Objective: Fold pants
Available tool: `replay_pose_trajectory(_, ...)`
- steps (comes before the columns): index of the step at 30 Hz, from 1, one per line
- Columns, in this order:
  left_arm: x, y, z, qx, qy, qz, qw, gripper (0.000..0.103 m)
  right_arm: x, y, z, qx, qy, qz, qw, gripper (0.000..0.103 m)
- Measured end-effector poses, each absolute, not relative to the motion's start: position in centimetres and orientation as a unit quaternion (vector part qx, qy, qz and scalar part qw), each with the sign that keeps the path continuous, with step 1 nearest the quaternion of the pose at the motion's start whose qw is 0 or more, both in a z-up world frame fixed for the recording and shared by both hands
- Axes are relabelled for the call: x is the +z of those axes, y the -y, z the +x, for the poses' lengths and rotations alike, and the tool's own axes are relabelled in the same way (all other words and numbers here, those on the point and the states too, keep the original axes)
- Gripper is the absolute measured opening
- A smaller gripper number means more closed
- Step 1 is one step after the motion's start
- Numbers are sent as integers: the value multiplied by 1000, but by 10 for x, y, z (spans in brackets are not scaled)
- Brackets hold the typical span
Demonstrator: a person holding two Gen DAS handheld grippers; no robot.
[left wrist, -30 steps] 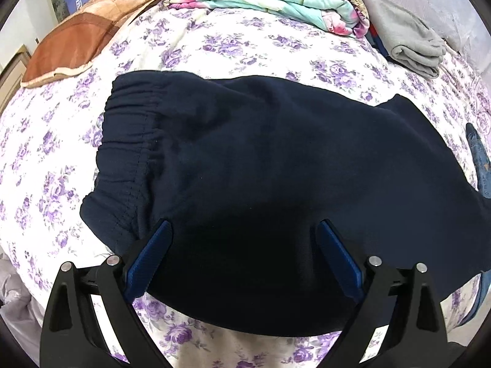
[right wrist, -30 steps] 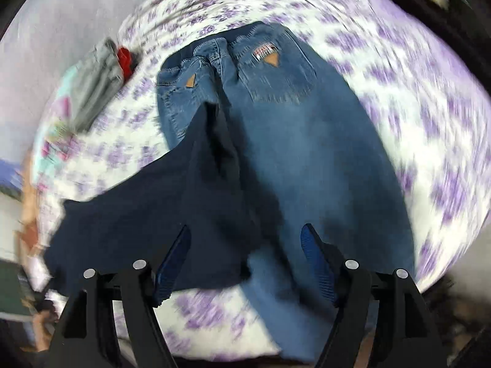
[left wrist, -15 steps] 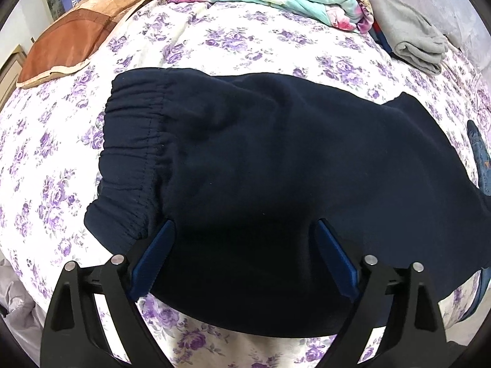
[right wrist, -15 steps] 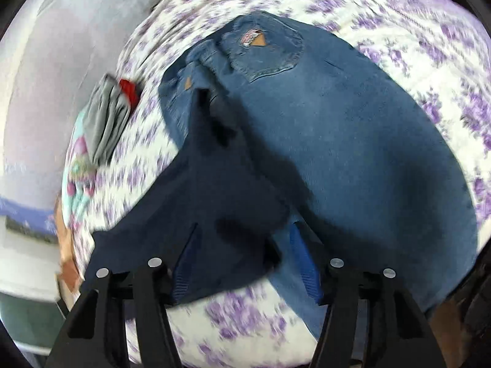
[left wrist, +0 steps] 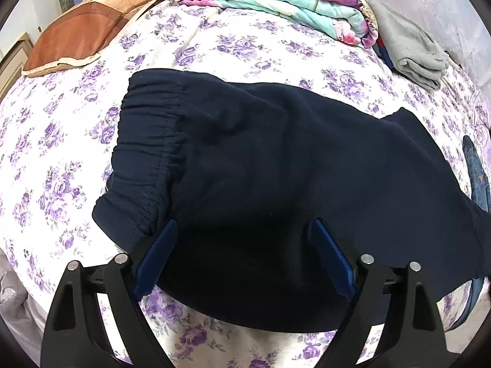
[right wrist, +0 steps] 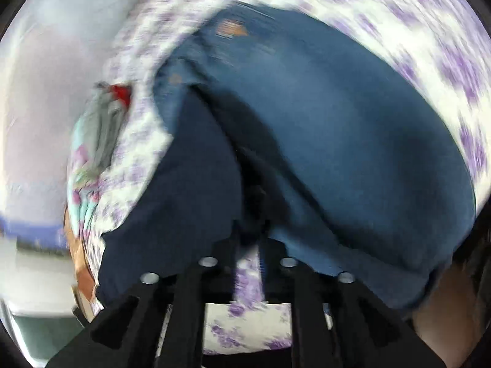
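The left hand-held gripper (left wrist: 245, 245) is hovering with its blue pads (left wrist: 158, 254) spread wide, straddling the near hem side of the pants (left wrist: 276, 159) just beside the waistband (left wrist: 147, 141); nothing is being pinched between them. The pants, dark navy, are lying flat across the bed (left wrist: 55, 159), waistband at the left and the legs running off to the right. Beyond the pants, at the far edge of the bed, a folded floral quilt (left wrist: 276, 3) is sitting, with a grey garment (left wrist: 411, 49) just right of it and a brown pillow (left wrist: 79, 36) to its left. A sliver of jeans (left wrist: 477, 178) is showing at the pants' right end.

In the blurred right wrist view, the right hand-held gripper (right wrist: 248, 239) is pressed together on a bunch of the pants (right wrist: 190, 190) fabric, which is rising in a dark ridge from its fingertips. The pants are draping over the left part of the jeans (right wrist: 353, 141), which are spreading to the right across the bed (right wrist: 445, 70). Left of the pants, the grey garment (right wrist: 102, 132) and quilt (right wrist: 84, 202) are smeared by motion.
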State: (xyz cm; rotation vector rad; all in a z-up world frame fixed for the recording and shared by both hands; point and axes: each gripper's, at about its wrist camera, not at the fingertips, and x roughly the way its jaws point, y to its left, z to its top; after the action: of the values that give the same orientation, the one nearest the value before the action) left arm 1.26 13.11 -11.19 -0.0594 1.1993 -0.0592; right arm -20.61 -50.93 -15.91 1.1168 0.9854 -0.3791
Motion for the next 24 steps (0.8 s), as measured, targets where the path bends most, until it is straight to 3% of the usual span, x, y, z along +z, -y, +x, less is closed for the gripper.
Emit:
replay_pose_trajectory(1, -111, -131, 13, -29, -566, -28, 823, 86, -166, 509, -213, -168, -444, 531, 702, 48)
replay_pose_trajectory(3, -108, -131, 13, -30, -566, -25, 824, 85, -165, 501, -217, -155, -429, 539, 708, 57)
replay_pose_trajectory(10, -81, -150, 0, -20, -550, -34, 834, 87, -184, 485, -192, -111, -391, 574, 710, 58)
replay_pose_trajectory(15, -69, -193, -13, 33, -546, -54, 836, 89, -197, 497, -178, -142, -384, 589, 697, 37)
replay_pose_trajectory(20, -79, -234, -26, 71, -553, -162, 814, 88, -196, 495, -176, -148, -401, 575, 698, 26)
replay_pose_trajectory(24, -83, -219, -20, 51, -553, -151, 818, 84, -189, 494, -172, -147, -411, 564, 701, 23)
